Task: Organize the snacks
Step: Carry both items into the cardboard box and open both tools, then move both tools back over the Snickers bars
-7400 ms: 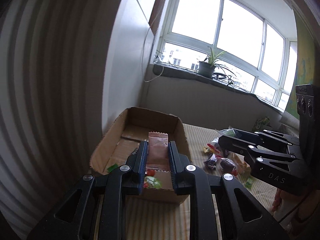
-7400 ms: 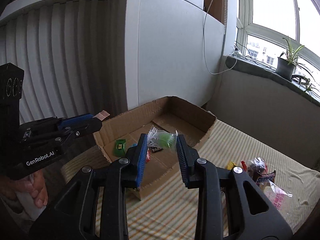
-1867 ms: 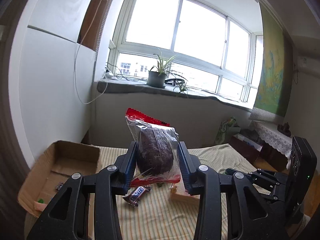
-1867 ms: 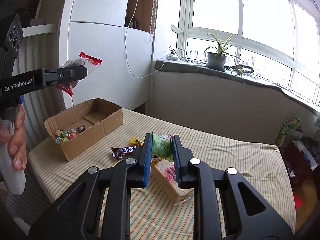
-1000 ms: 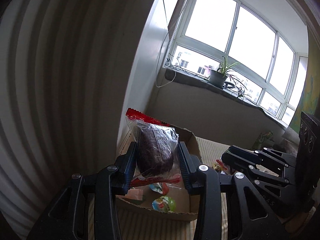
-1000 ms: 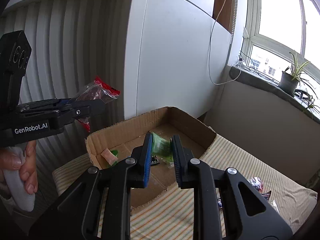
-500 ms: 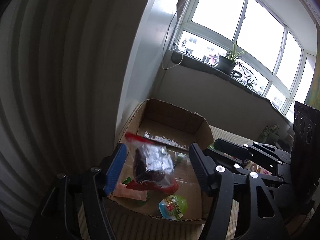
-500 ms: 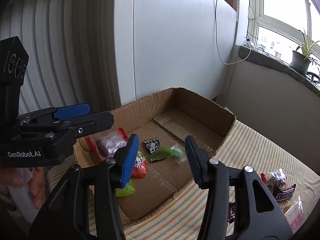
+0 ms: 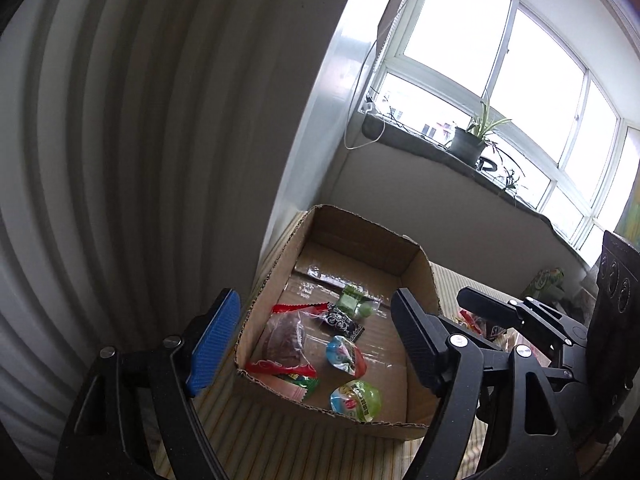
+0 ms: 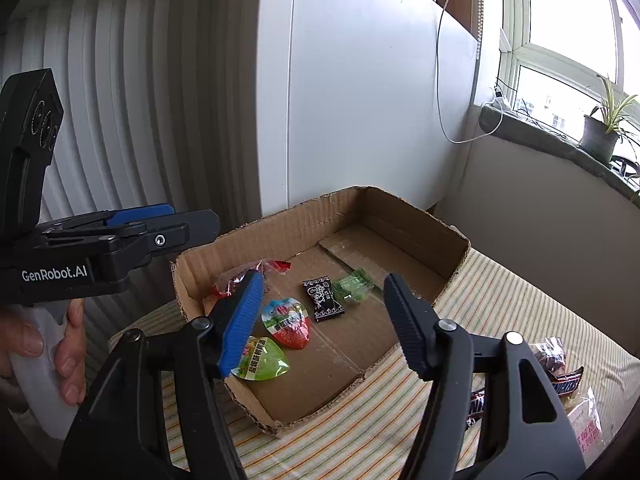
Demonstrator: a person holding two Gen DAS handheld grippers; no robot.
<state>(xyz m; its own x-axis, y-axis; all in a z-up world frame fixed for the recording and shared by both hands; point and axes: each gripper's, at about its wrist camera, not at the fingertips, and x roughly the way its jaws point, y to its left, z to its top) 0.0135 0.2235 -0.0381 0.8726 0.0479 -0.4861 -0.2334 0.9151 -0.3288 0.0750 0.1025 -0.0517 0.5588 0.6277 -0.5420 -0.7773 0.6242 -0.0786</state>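
Crinkly bagged cake (image 9: 285, 342) now inside corrugated cardboard box (image 9: 362, 228)

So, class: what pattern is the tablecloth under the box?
Thin stripes on cream tablecloth; clearest in right wrist view.

From the left wrist we look forward and down along our left gripper (image 9: 316, 344) at the near left corner of the cardboard box (image 9: 362, 228), close up, window far right. From the right wrist we face the same box (image 10: 416, 216) from its right side, near, between our right gripper (image 10: 324, 320) fingers. Both views share the box interior and striped cloth (image 10: 500, 300)
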